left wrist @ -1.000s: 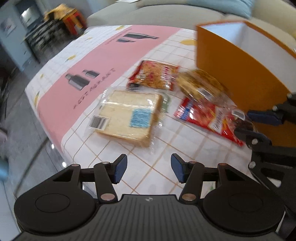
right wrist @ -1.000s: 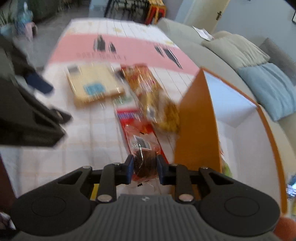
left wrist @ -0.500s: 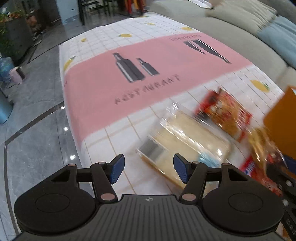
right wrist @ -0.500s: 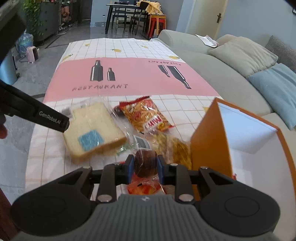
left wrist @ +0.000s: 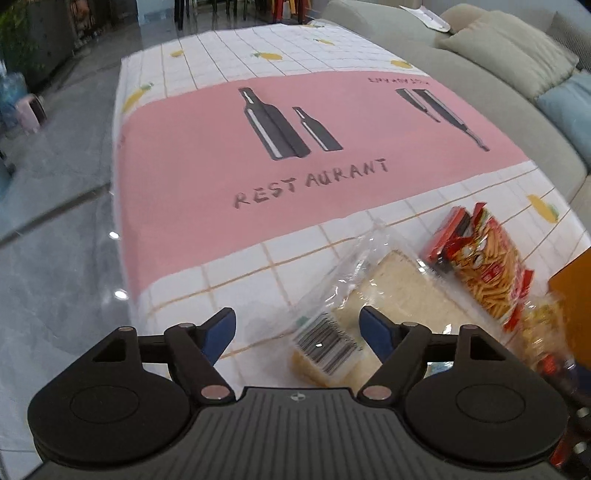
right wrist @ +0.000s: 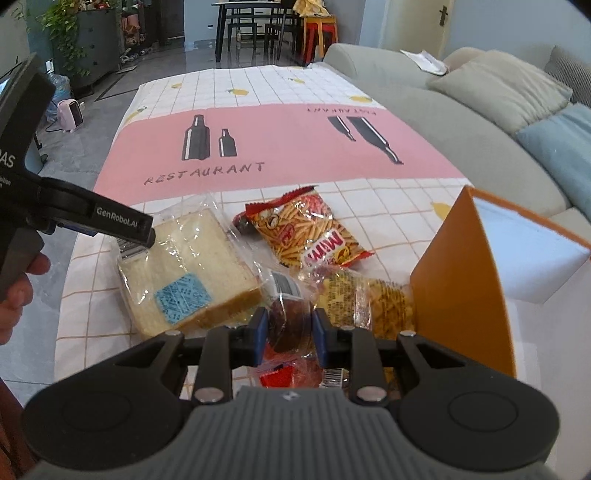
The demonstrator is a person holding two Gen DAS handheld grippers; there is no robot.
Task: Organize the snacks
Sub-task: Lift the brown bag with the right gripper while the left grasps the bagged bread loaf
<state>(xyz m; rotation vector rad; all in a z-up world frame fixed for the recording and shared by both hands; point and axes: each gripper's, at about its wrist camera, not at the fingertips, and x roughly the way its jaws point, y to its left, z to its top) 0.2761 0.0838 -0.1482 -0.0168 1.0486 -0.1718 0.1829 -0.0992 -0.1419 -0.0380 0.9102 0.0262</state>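
Note:
My right gripper [right wrist: 289, 334] is shut on a brown round cake in clear wrap [right wrist: 286, 325], held just above the table beside the orange box [right wrist: 465, 284]. My left gripper [left wrist: 297, 330] is open, low over the barcode end of the wrapped bread slices [left wrist: 391, 295]; it also shows in the right wrist view [right wrist: 122, 230] over the bread [right wrist: 188, 266]. A red bag of snack sticks [right wrist: 310, 232] lies behind the bread, and shows in the left wrist view [left wrist: 484, 266]. A clear bag of yellow crisps [right wrist: 365, 302] lies against the box. A red packet [right wrist: 280, 376] lies under my right gripper.
The table has a white grid cloth with a pink "RESTAURANT" band [left wrist: 295, 158]. A grey sofa with cushions [right wrist: 480, 110] runs along the right. The table's left edge drops to a grey tiled floor [left wrist: 48, 240]. Dining chairs [right wrist: 258, 29] stand far back.
My left gripper has swung left and down toward the bread's barcode end, still open. My right gripper has risen and levelled with the cake still held.

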